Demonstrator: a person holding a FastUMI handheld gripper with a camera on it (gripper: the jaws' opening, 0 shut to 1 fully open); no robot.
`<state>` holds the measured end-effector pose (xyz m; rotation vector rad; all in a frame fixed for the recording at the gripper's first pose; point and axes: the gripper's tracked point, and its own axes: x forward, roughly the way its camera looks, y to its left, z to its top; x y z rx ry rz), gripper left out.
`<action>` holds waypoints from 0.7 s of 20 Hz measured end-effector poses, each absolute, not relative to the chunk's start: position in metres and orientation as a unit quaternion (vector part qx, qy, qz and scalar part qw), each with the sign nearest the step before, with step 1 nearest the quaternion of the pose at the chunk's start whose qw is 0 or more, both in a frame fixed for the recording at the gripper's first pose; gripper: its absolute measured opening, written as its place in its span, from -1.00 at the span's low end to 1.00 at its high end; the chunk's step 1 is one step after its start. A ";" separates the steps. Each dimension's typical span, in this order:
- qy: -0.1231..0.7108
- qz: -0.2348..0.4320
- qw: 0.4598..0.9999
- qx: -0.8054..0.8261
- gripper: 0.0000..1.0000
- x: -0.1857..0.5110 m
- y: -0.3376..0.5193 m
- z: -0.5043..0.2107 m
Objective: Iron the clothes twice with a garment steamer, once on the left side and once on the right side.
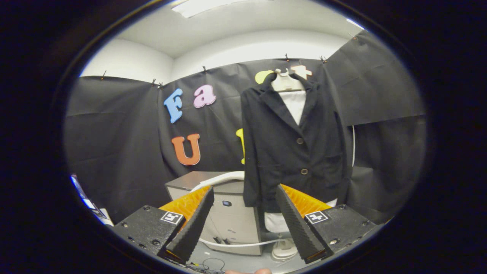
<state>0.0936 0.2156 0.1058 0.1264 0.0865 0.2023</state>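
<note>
A black two-button jacket [293, 144] hangs upright on a white mannequin stand [286, 82], with a white lining showing at the collar and below the hem. It hangs beyond my fingers, slightly right of them. To its left stands a grey cabinet-like steamer unit [224, 217], and a white wand-shaped part [224, 179] lies across its top. A white hose [243, 243] runs along the unit's base. My gripper [243, 192] is open, nothing between its fingers, some way short of both the unit and the jacket.
Black cloth walls close the booth on all sides. The mannequin's white base [284, 249] stands on the floor just past the right finger. Thin cables [211, 263] lie on the floor in front of the unit. A fingertip of a hand [247, 271] shows below the fingers.
</note>
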 end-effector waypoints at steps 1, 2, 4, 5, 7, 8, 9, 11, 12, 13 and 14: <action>0.047 0.104 0.991 0.064 1.00 0.106 0.229 0.114; 0.056 0.102 0.991 0.064 1.00 0.120 0.242 0.119; 0.080 0.099 0.990 0.060 1.00 0.149 0.266 0.123; 0.094 0.103 0.988 0.061 1.00 0.163 0.279 0.123; 0.131 0.110 0.983 0.069 1.00 0.190 0.305 0.119; 0.151 0.113 0.979 0.073 1.00 0.203 0.316 0.115; 0.168 0.116 0.976 0.079 1.00 0.219 0.328 0.112; 0.202 0.128 0.967 0.090 1.00 0.249 0.353 0.104; 0.221 0.131 0.962 0.094 1.00 0.264 0.365 0.098; 0.245 0.130 0.956 0.098 1.00 0.279 0.374 0.090; 0.271 0.129 0.948 0.102 1.00 0.294 0.382 0.078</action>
